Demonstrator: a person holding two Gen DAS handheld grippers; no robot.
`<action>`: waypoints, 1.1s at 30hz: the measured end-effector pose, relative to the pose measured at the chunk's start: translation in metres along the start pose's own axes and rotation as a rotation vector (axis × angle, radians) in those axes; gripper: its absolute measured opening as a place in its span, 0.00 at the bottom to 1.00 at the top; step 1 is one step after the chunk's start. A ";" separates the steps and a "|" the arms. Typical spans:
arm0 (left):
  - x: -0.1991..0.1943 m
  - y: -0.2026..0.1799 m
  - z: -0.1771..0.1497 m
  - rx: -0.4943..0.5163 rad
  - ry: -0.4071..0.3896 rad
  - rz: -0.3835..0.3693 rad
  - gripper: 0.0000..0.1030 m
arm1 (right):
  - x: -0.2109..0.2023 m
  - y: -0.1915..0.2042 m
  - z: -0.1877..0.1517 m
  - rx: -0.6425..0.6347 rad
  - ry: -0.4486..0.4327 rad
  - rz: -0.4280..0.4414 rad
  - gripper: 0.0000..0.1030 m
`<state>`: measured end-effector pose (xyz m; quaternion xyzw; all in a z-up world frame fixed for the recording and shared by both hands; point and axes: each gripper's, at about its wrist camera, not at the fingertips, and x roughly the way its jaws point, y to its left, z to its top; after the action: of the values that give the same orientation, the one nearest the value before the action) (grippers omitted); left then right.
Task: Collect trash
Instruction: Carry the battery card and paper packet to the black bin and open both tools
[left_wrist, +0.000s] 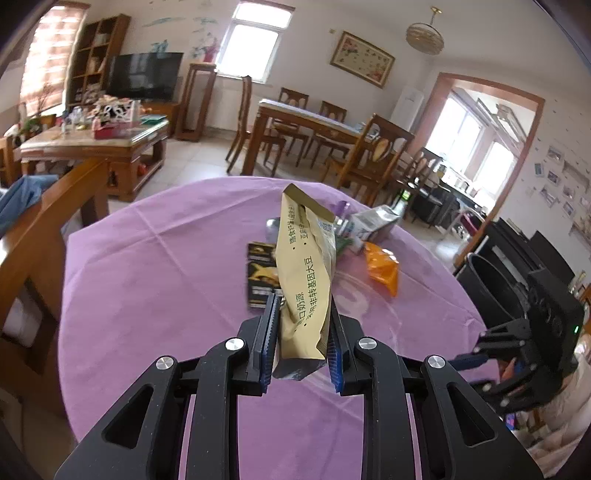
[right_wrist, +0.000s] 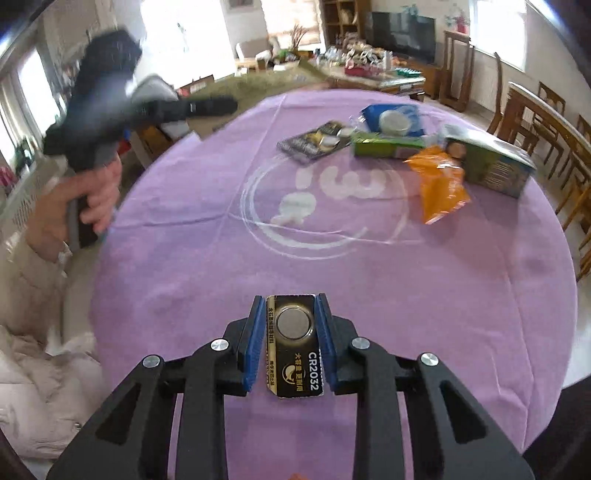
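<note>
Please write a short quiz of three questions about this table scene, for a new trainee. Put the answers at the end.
1. True or false: the right gripper is empty.
2. What does the left gripper hold? A) orange wrapper B) tan pouch C) green box
3. Fill in: the orange wrapper lies on the ______ cloth.

Key:
1. False. Its pads press on a black battery card.
2. B. The tan pouch stands between its fingers, and the green box lies on the table.
3. Purple.
</note>
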<state>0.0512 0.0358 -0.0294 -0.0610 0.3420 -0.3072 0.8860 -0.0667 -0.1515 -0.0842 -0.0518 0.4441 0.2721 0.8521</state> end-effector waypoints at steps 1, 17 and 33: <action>0.000 -0.004 0.001 0.007 0.001 -0.001 0.23 | -0.009 -0.004 -0.001 0.019 -0.022 0.008 0.26; 0.054 -0.147 0.042 0.199 0.033 -0.168 0.23 | -0.140 -0.113 -0.042 0.228 -0.305 -0.149 0.26; 0.232 -0.389 0.002 0.364 0.248 -0.526 0.23 | -0.228 -0.275 -0.185 0.654 -0.442 -0.382 0.26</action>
<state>-0.0089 -0.4130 -0.0366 0.0498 0.3594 -0.5863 0.7243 -0.1660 -0.5402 -0.0582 0.1991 0.2963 -0.0407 0.9332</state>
